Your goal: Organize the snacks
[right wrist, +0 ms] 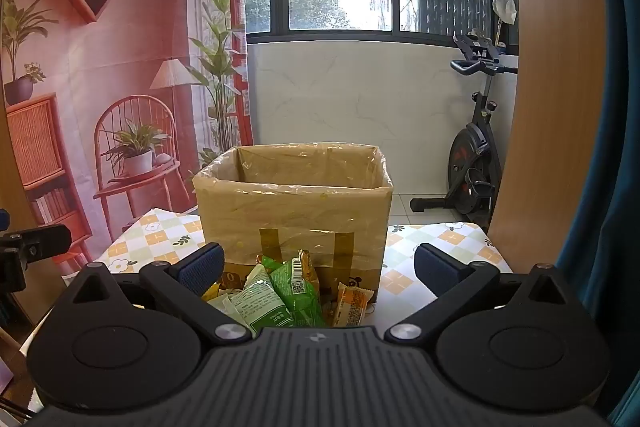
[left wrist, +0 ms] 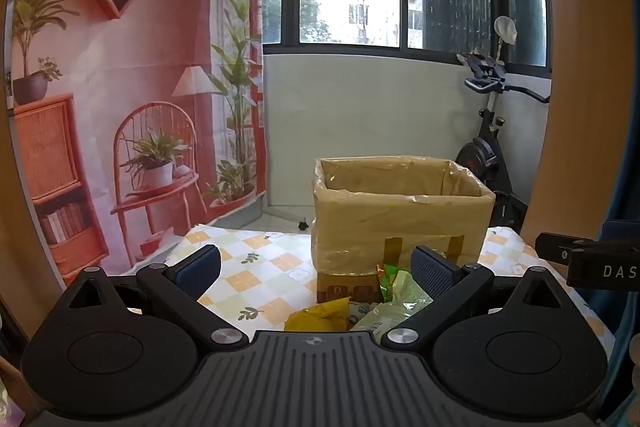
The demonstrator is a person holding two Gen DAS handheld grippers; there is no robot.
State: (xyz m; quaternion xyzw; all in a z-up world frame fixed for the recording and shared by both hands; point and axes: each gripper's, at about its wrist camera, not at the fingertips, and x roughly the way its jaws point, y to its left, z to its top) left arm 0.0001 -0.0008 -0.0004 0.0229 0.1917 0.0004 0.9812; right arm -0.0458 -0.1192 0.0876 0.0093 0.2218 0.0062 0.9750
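Observation:
An open cardboard box (left wrist: 400,215) wrapped in clear tape stands on the checked tablecloth; it also shows in the right wrist view (right wrist: 294,211). Several snack packets lie in a pile in front of it: a green packet (right wrist: 298,291), a pale green packet (right wrist: 260,301), an orange packet (right wrist: 352,303). In the left wrist view I see a yellow packet (left wrist: 320,315) and green packets (left wrist: 396,291). My left gripper (left wrist: 316,265) is open and empty, above the pile's left side. My right gripper (right wrist: 318,265) is open and empty, just before the pile.
The tablecloth (right wrist: 440,247) covers a small table whose far edge lies just behind the box. An exercise bike (right wrist: 476,163) stands at the back right by the window wall. A printed backdrop (right wrist: 100,67) hangs at the left. A wooden panel (right wrist: 552,107) rises at the right.

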